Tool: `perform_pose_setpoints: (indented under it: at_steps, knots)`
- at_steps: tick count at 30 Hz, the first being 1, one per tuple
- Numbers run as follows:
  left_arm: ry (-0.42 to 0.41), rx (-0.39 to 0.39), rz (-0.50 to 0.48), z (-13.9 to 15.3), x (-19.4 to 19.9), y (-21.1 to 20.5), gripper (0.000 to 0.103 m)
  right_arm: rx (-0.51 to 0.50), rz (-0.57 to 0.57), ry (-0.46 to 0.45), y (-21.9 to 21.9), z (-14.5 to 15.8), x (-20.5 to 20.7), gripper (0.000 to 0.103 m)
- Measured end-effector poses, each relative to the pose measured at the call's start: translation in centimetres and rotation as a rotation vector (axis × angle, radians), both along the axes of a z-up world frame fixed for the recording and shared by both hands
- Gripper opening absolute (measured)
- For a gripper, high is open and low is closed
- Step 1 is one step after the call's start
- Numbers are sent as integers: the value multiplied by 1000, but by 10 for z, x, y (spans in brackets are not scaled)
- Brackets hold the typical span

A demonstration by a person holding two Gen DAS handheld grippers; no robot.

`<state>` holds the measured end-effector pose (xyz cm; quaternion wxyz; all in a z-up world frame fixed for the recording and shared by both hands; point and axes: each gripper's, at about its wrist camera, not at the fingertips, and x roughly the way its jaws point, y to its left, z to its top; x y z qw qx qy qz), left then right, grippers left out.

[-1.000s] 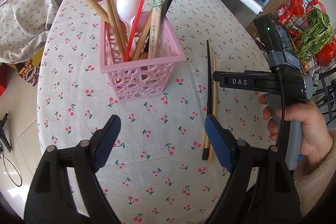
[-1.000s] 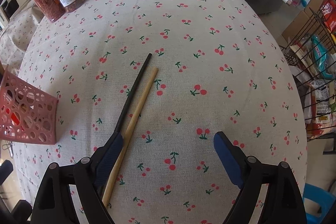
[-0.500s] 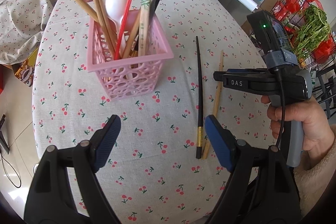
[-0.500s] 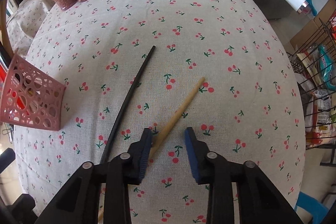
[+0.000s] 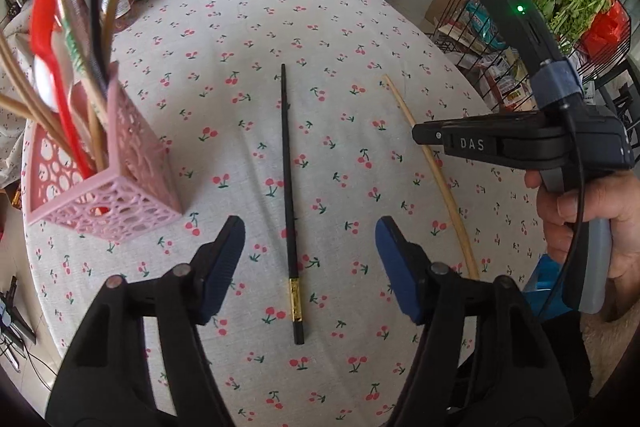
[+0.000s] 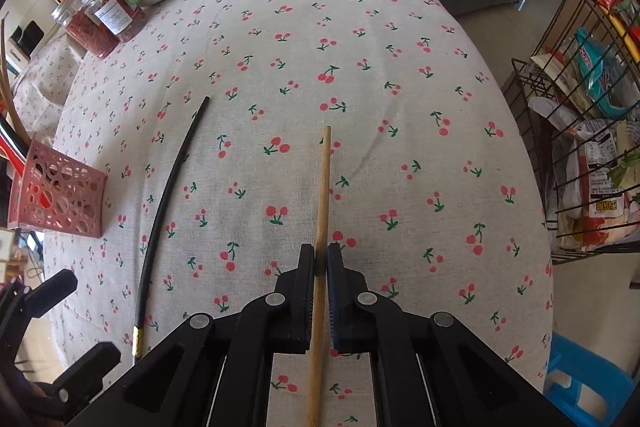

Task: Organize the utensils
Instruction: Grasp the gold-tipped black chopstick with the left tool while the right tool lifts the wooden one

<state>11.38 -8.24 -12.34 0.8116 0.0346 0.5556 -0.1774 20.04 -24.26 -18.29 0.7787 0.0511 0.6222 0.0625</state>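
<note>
Clamping the wooden chopstick, right tool; left tool closing, pads astride the black chopstick, not touching.

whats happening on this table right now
A person holding a gripper in each hand is tidying utensils on a cherry-print tablecloth. The right gripper is shut on a wooden chopstick. The left gripper hangs over a black chopstick that lies flat between its pads, jaws closing but not touching it. A pink basket to the left already holds chopsticks and spoons.
</note>
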Motion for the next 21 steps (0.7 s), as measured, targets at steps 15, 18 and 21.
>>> perform_pose_setpoints:
  at_steps: [15,18,21]
  knots:
    - [121,218,37,-50,69,-38,22,55,16,46,-4,-11,1,28]
    - [144,209,35,-52,74,-38,21,42,3,45,-3,-11,0,28]
    - [159,185,35,-54,80,-35,8,-9,24,35,3,-10,-1,24]
